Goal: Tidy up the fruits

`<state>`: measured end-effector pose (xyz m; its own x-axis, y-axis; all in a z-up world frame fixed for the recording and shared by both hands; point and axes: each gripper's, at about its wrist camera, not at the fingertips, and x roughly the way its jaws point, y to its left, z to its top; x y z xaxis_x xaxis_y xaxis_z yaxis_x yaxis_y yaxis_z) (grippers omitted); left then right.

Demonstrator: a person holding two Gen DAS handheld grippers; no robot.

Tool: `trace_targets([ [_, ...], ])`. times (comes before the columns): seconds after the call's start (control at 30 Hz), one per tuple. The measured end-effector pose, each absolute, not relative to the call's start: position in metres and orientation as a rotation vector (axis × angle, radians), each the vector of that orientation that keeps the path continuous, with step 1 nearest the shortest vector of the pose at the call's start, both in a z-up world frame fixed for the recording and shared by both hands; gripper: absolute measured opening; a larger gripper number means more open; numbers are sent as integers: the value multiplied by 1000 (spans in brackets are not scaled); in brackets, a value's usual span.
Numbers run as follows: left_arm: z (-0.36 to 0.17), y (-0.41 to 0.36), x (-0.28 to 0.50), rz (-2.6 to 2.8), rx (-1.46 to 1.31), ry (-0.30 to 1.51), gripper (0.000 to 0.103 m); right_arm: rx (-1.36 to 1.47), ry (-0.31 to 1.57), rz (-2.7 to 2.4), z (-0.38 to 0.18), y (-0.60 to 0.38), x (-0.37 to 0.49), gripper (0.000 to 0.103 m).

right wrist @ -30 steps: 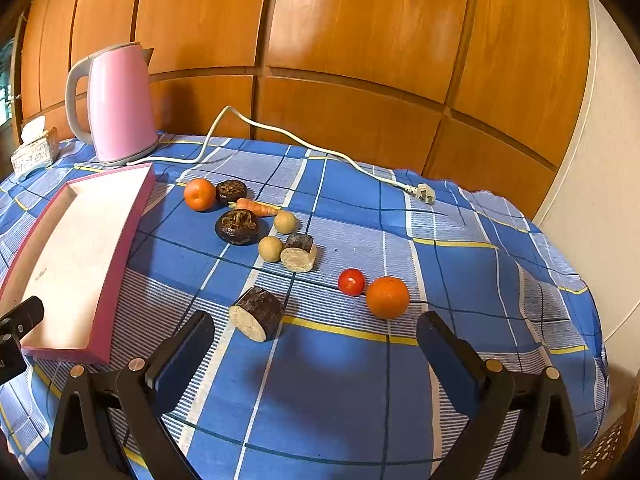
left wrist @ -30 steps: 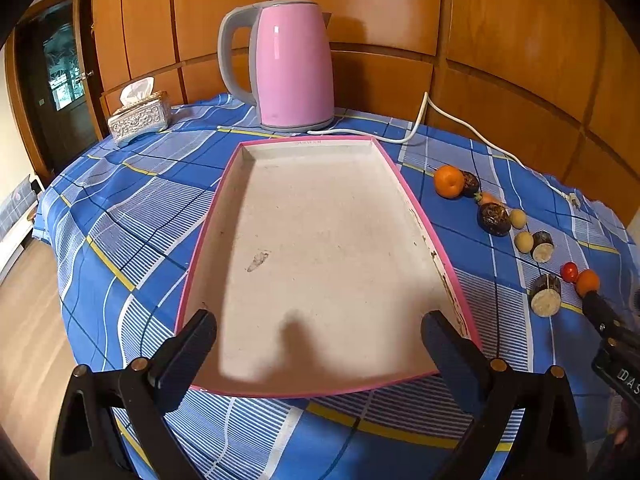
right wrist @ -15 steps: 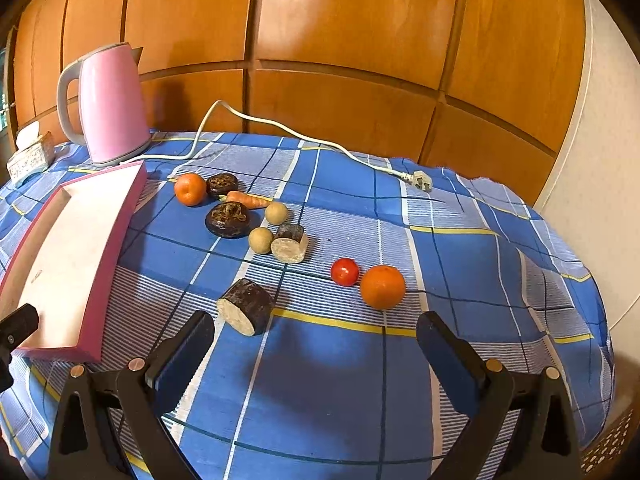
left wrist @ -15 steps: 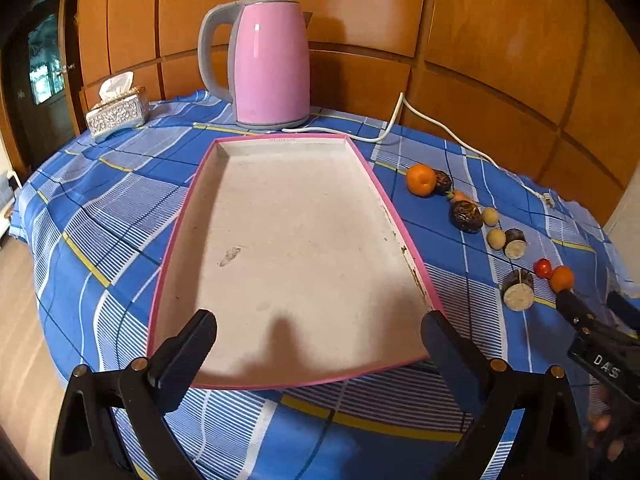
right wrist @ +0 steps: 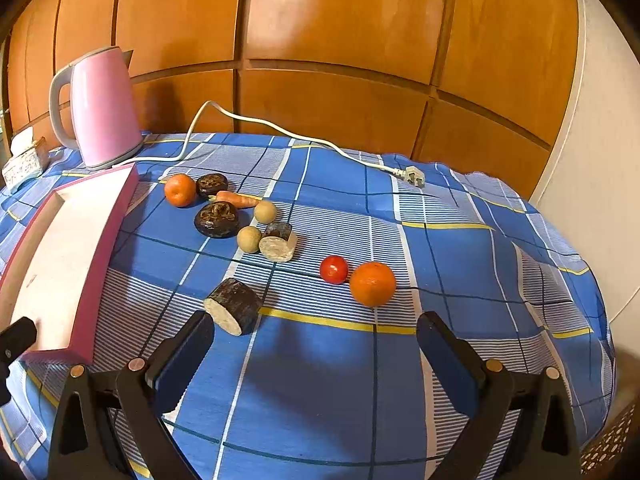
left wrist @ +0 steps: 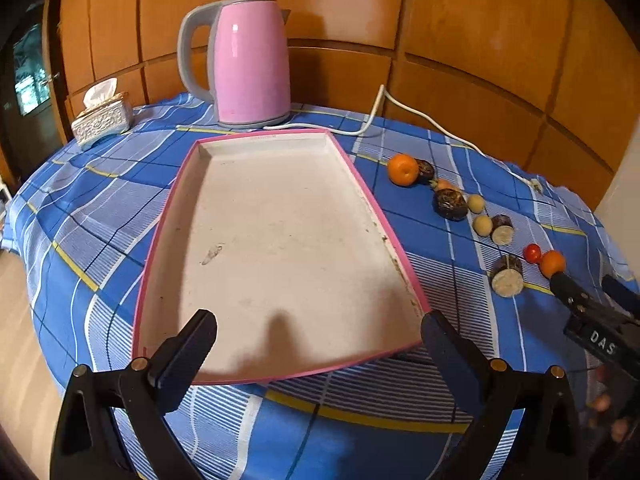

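Since every piece of fruit still lies on the cloth, you have the whole job ahead: nothing sits in the pink-rimmed tray (left wrist: pixel 362 184), whose white floor shows only scuffs. In the right wrist view the loose items trail from about 11 o'clock toward centre: a small orange (right wrist: pixel 180 189) touching a dark wrinkled fruit (right wrist: pixel 212 186), a carrot (right wrist: pixel 237 199) just beside them, a larger dark fruit (right wrist: pixel 217 220), two pale round fruits (right wrist: pixel 265 211) (right wrist: pixel 248 239), a cut brown-skinned chunk (right wrist: pixel 277 241), then a cherry tomato (right wrist: pixel 333 269) touching a bigger orange (right wrist: pixel 372 283) at roughly 12 o'clock from your right gripper (right wrist: pixel 316 338). A second cut chunk (right wrist: pixel 233 306) lies just beside that gripper's left finger, at about 10 o'clock. Your right gripper hangs above the cloth with its jaws spread wide and nothing between them. Your left gripper (left wrist: pixel 320 334) is likewise spread and carrying nothing, poised over the tray's near rim, the tray stretching away at 12 o'clock. Beyond the tray stand a pink kettle (left wrist: pixel 250 64), its white cord (right wrist: pixel 280 128) snaking across the blue checked tablecloth (right wrist: pixel 320 380), and a tissue box (left wrist: pixel 102 120) at 10 o'clock. My judgement: nearest pickings are the chunk and the tomato-orange pair; the round ones will likely roll if nudged.
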<state>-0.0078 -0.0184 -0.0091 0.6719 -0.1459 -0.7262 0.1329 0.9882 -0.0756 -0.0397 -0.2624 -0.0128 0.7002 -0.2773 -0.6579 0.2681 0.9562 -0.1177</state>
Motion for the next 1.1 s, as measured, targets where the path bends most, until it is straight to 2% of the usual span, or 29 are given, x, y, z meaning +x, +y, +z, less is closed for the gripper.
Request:
trace_targets([
  [0.17, -7, -22, -7, -196, 4, 808, 103, 33, 727, -339, -13, -281, -41, 103],
  [0.57, 21, -40, 35, -309, 17, 777, 103, 342, 769, -757, -40, -421, -67, 103],
  [0.87, 21, -58, 76, -363, 33, 867, 103, 429, 832, -854, -69, -452, -74, 103],
  [1.1, 27, -74, 113, -360, 69, 854, 102, 391, 818, -857, -75, -445, -71, 103],
])
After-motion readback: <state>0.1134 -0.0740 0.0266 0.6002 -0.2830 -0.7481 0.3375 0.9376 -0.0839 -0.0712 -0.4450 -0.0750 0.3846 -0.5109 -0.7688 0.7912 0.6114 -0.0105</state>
